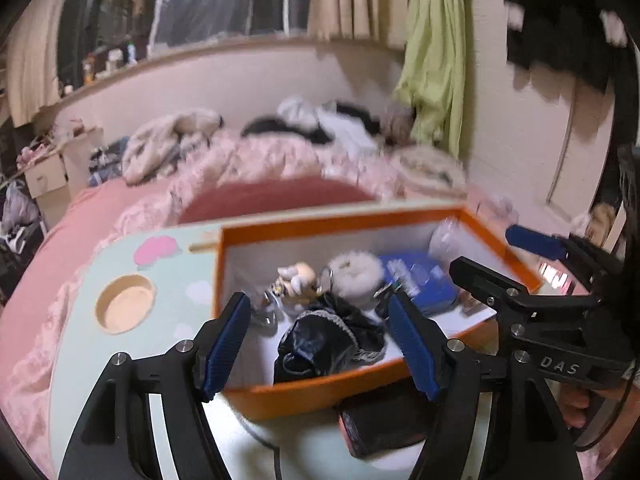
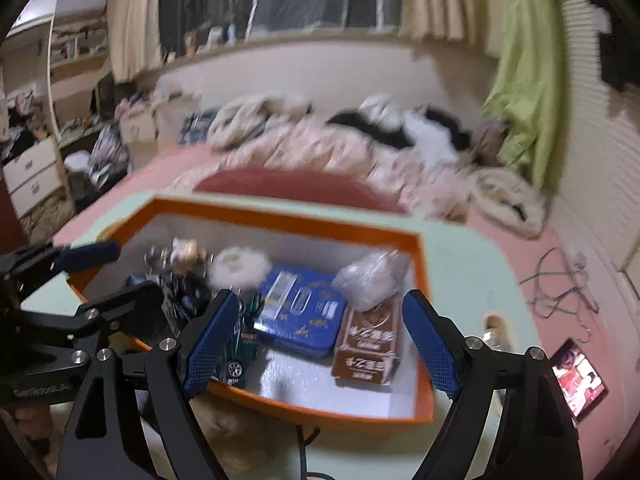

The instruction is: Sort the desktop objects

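Observation:
An orange box (image 1: pixel 280 400) with a white inside stands on a pale green table (image 1: pixel 168 276). It holds a black pouch (image 1: pixel 324 340), a small figurine (image 1: pixel 296 276), a white fluffy puff (image 1: pixel 356 276), a blue tin (image 2: pixel 300 316), a brown box (image 2: pixel 368 344), a clear bag (image 2: pixel 372 276) and a toy car (image 2: pixel 240 360). My left gripper (image 1: pixel 320 344) is open over the box's near part, with nothing between its blue pads. My right gripper (image 2: pixel 320 344) is open over the box and empty. It also shows at the right of the left wrist view (image 1: pixel 520 264).
A round beige cup holder (image 1: pixel 124 304) is sunk in the table on the left. A dark block (image 1: pixel 384 420) lies in front of the box. A pink bed with heaped clothes lies behind. A lit tablet (image 2: pixel 580 380) and cables (image 2: pixel 560 280) lie on the right.

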{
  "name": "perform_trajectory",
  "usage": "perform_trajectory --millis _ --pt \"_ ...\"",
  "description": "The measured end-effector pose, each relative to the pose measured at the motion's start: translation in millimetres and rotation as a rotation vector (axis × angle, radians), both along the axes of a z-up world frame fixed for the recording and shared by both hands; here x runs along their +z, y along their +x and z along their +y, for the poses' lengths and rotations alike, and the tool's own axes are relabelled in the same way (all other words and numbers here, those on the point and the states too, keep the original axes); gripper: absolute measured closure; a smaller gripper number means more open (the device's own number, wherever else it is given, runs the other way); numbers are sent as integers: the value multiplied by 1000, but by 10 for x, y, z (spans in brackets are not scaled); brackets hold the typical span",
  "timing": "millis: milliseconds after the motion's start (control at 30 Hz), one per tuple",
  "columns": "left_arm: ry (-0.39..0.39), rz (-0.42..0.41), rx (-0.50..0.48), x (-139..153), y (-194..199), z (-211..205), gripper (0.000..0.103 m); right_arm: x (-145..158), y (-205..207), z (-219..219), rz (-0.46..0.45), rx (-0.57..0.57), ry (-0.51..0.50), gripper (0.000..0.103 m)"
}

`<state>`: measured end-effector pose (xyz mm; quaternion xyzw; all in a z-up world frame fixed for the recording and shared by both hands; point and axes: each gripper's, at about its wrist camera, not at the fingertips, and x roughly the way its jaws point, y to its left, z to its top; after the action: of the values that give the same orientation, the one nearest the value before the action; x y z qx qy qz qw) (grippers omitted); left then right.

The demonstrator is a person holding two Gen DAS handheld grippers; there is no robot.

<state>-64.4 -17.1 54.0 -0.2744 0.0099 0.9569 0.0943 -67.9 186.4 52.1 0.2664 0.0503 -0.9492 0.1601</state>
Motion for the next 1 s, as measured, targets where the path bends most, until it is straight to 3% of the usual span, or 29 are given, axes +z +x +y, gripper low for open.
perform_trajectory --millis 33,100,133,267,400,467,567,1000 --pt "21 28 -3 43 90 -39 30 45 86 11 38 -12 -5 19" --pt "43 36 -4 97 215 -97 18 119 233 13 70 -20 -14 19" --pt "48 21 -3 100 264 -128 10 154 312 19 65 -12 -25 19" --pt "69 -60 5 -41 414 -223 4 123 507 20 -27 31 -32 19" --pt "67 -162 37 -403 421 -234 4 -166 583 -25 -175 45 11 19" --pt "46 -282 75 -605 284 -230 3 -342 563 -115 -244 62 66 19" --pt "4 -288 101 -627 233 -185 1 -493 508 -154 -307 79 97 15" --pt "-7 -279 102 -649 243 -174 1 -521 500 -101 -302 78 89 5"
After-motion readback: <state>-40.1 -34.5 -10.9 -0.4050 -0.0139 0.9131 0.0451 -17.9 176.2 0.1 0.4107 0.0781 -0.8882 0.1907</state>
